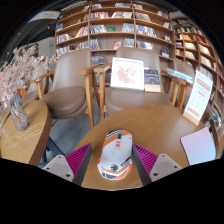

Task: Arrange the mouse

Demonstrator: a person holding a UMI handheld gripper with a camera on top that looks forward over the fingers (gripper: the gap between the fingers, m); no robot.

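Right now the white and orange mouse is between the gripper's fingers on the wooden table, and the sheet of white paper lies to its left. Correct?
Not quite. The gripper view shows the mouse between the fingers of the gripper on the wooden table, but the sheet of white paper lies to its right, not its left.

We see a computer mouse (114, 157) low in the centre of the frame, resting on a round wooden bench (165, 125). Its body is white and grey, with an orange band along the near end and a dark wheel toward the far end. It lies flat, lengthwise away from us, between the pink pads (77, 157) of the jaws, with a gap showing at either side.
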